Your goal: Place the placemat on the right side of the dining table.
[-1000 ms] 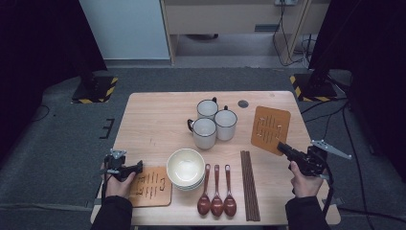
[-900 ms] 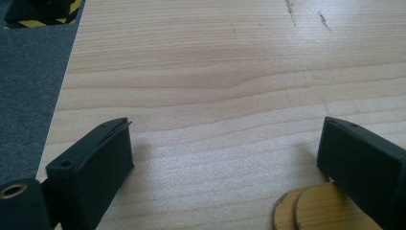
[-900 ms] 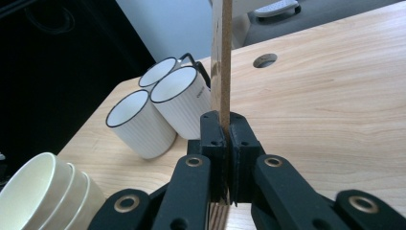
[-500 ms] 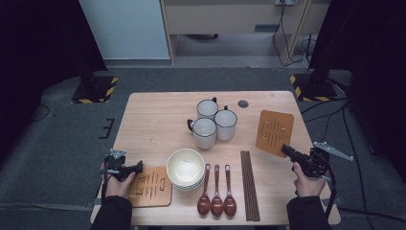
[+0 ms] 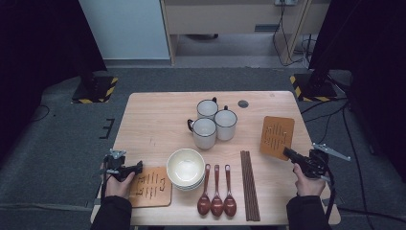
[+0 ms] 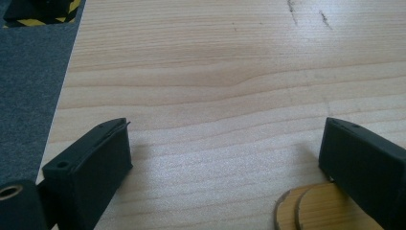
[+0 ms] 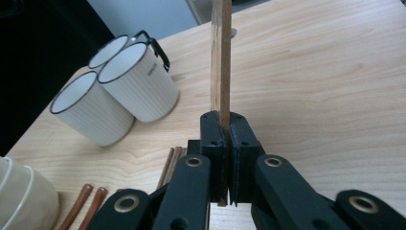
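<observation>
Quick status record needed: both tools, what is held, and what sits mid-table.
right tool: shut on the edge of the wooden mat, right side of the table
left tool: open, nothing between the jaws, beside the second wooden mat
middle: three mugs, stacked bowls, three spoons, chopsticks

The nearest white mug [image 7: 139,81] carries a small dark mark just under its rim in the right gripper view (too small and blurred to make out as letters); no other text, label, brand, number or sign can be read anywhere.
</observation>
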Action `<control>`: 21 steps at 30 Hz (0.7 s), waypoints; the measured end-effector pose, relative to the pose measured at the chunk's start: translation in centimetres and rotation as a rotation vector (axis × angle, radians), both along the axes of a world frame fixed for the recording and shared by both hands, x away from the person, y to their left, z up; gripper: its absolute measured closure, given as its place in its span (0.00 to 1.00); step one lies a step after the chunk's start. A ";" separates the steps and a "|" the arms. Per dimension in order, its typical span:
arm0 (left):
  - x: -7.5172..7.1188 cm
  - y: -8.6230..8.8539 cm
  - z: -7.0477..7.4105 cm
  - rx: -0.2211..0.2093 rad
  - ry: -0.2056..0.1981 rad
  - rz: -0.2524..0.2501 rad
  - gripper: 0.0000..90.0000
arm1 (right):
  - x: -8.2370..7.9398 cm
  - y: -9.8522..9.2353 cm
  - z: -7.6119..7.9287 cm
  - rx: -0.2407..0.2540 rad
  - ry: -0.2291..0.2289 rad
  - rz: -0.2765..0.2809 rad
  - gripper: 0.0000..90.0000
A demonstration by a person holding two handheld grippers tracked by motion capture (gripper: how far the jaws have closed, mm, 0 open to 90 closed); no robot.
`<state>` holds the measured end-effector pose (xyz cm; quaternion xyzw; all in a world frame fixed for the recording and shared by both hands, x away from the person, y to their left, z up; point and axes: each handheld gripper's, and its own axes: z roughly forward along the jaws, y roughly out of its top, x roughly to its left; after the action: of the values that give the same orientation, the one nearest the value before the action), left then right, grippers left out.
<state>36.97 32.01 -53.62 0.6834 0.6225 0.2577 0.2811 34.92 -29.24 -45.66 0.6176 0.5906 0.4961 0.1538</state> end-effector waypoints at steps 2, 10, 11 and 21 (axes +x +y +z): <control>0.0 0.0 0.0 0.000 0.000 0.000 0.03 | 0.1 0.0 -0.1 0.000 0.007 -0.004 0.97; 0.0 0.0 0.0 0.002 0.001 -0.001 0.03 | 0.3 -0.2 -0.6 -0.006 0.033 -0.018 0.97; 0.0 0.0 0.0 0.002 0.001 -0.001 0.03 | 0.4 -0.2 -0.7 -0.014 0.043 -0.021 0.97; 0.0 0.0 0.0 0.002 0.001 -0.001 0.03 | 0.6 -0.7 -1.0 -0.013 0.054 -0.034 0.95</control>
<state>36.97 32.00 -53.63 0.6842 0.6220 0.2578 0.2803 35.51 -29.92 -46.69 0.6397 0.5871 0.4729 0.1502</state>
